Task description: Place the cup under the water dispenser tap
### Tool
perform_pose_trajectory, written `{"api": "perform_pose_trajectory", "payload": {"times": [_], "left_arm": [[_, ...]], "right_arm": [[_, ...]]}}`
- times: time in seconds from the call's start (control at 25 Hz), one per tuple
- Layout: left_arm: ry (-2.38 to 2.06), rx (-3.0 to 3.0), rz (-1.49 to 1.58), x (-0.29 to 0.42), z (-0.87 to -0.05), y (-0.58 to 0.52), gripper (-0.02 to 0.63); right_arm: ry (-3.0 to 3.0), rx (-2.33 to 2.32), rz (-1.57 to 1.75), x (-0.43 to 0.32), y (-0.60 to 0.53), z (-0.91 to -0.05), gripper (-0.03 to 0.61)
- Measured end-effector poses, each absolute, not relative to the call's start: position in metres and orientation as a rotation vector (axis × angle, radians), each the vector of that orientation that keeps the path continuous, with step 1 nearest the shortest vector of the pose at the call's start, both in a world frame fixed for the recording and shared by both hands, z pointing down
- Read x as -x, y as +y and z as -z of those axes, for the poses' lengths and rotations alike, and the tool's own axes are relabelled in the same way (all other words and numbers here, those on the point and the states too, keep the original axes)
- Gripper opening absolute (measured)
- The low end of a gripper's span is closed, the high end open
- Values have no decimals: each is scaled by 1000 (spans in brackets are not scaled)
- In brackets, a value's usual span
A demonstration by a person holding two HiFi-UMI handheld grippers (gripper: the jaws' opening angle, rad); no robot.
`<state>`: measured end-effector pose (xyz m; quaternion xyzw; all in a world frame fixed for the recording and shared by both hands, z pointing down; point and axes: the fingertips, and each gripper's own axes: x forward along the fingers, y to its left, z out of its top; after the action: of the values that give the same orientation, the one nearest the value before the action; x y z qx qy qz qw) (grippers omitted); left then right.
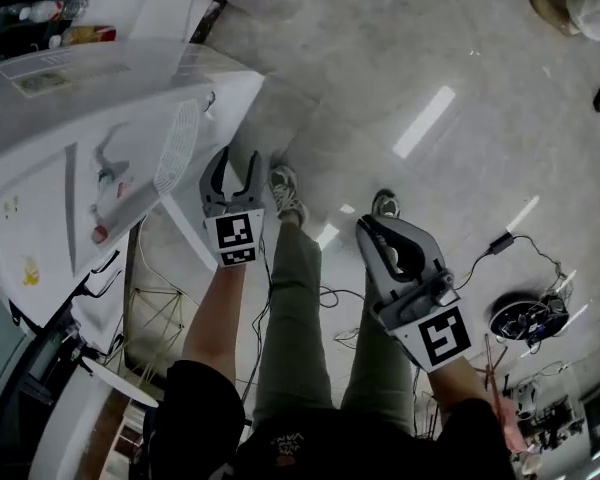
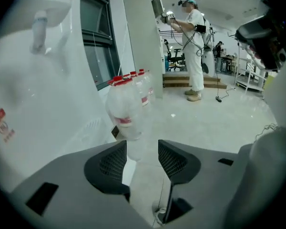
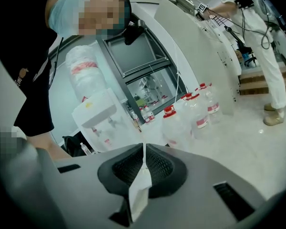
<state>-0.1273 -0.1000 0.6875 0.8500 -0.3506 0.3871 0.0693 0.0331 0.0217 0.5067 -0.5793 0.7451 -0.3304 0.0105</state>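
Nearest, the left claw [image 2: 142, 145] stands wide apart with nothing between its pads, only bare floor [image 2: 214, 118] and bottles [image 2: 126, 104] beyond. The right claw [image 3: 144, 149] is closed, pad against pad. A white sliver [image 3: 139, 194] shows in the seam below the pads, and I cannot tell whether it is paper or just light coming through. Both claws hang low in front of the person's legs in the head view.

No cup shows in any view: not in either claw, not on the floor, not at the dispenser [image 1: 90, 138]. So its look, colour, material and size cannot be told.

Judging from the task alone, a drinking cup is likely light and thin-walled, easy to crush or tip. It is best pinched gently across the wall near mid-height, kept upright, and not squeezed at the rim.

The dispenser stands just left of the left claw. Its tap [image 3: 109, 123] shows small in the right gripper view, with nothing under it. Red-capped bottles stand in a row on the floor past the dispenser. Far off, a person [image 2: 193, 46] in white works at a tall panel.
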Motion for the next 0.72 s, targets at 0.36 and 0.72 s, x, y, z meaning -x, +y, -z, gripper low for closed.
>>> {"api": "perform_pose_trajectory", "payload": {"times": [0.36, 0.72], "left_arm": [[-1139, -2485, -1336, 171, -811, -144, 213], [-1228, -2313, -1475, 226, -902, -189, 221]], "right_arm": [[2336, 1789, 1111, -17, 11, -608, 46], [2339, 1750, 1191, 12, -5, -687, 46]]}}
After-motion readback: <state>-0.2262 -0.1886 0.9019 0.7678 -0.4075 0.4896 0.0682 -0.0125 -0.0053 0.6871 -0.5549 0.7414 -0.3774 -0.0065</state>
